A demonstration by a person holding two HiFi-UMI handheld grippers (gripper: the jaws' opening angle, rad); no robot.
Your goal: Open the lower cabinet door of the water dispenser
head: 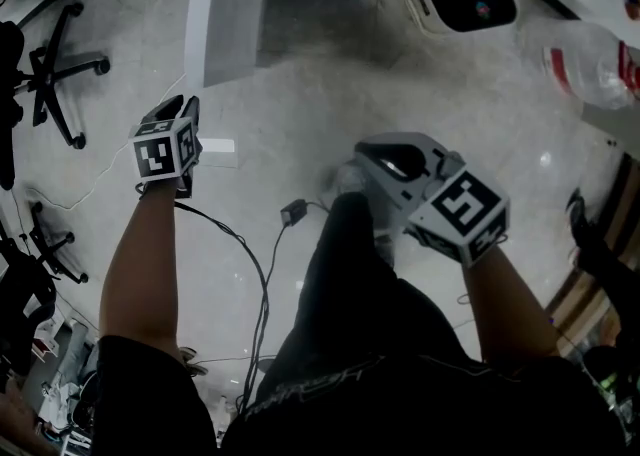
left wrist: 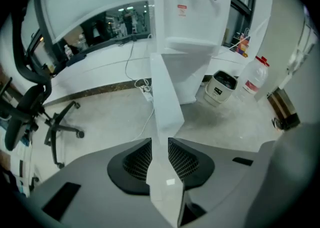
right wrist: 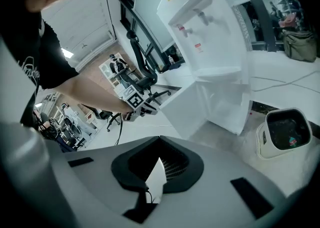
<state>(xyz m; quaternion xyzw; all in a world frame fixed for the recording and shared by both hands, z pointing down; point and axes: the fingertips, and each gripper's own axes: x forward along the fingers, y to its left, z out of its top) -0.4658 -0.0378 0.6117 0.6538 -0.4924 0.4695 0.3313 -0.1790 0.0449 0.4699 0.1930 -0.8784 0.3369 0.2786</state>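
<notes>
Door edge sits between your left gripper's (left wrist: pixel 160 158) pads: the jaws pinch the free edge of the lower cabinet door (left wrist: pixel 165 102). That hold is why the panel stands where it does, swung well out from the water dispenser (left wrist: pixel 192 17), with the cupboard's white inside showing behind it. Pinching the thin edge, far from the hinge, gives you a long lever, so I judge a light pull is enough to turn the panel.

The dispenser stands on the floor at the end of the long white counter's (left wrist: pixel 100 62) front edge, taps above and cupboard below.

Your right gripper (right wrist: pixel 159 172) hangs over the floor, well apart from the door. Its jaws are drawn nearly together on nothing; I judge you hold it there so it stays out of the swing.

A small white bin (left wrist: pixel 220 87) and a water bottle (left wrist: pixel 255 77) stand just right of the dispenser, away from the door's arc.

The opening looks nearly or wholly done. What remains is to let go without the panel swinging back.
</notes>
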